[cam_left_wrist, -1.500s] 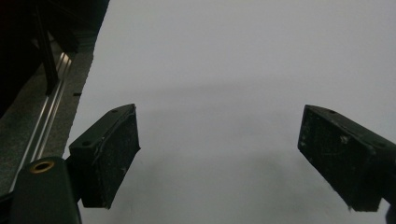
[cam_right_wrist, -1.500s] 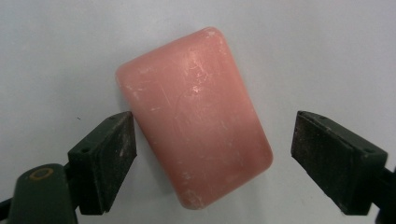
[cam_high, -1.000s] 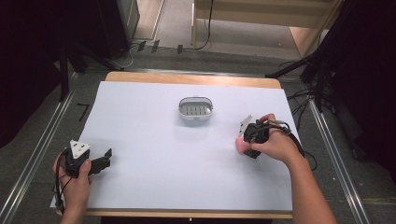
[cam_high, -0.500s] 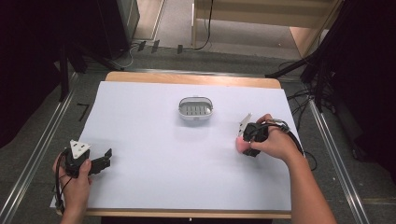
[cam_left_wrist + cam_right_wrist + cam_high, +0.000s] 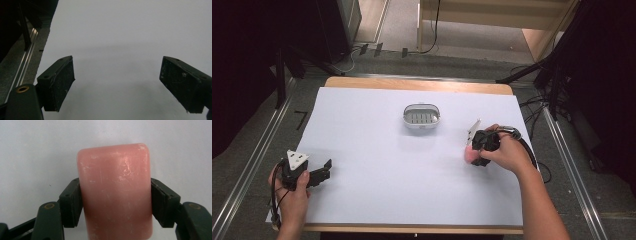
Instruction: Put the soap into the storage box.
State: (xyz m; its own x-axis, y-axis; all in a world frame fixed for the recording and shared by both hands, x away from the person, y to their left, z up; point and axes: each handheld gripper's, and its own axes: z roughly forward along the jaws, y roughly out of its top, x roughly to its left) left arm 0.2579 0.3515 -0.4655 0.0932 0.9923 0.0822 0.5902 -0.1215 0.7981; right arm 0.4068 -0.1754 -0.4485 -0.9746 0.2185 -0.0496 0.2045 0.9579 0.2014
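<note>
A pink soap bar [image 5: 115, 192] sits between the jaws of my right gripper [image 5: 115, 200], which is shut on its two long sides. From above, that right gripper [image 5: 475, 152] is at the table's right side, low over the white sheet, with the pink soap bar [image 5: 470, 155] showing at its tip. A white oval soap dish [image 5: 422, 119] with a ribbed insert stands at the back centre, apart from both hands. My left gripper [image 5: 323, 171] rests at the front left, open, and the left gripper [image 5: 117, 85] has bare white sheet between its jaws.
A white sheet [image 5: 377, 160] covers the wooden table [image 5: 412, 84]. Metal rails [image 5: 257, 160] run along both sides on the floor. Cables [image 5: 532, 150] trail off the table's right edge. Dark equipment stands at the left and right.
The right gripper has shifted slightly toward the front with the soap held in it. The left gripper has stayed in place.
</note>
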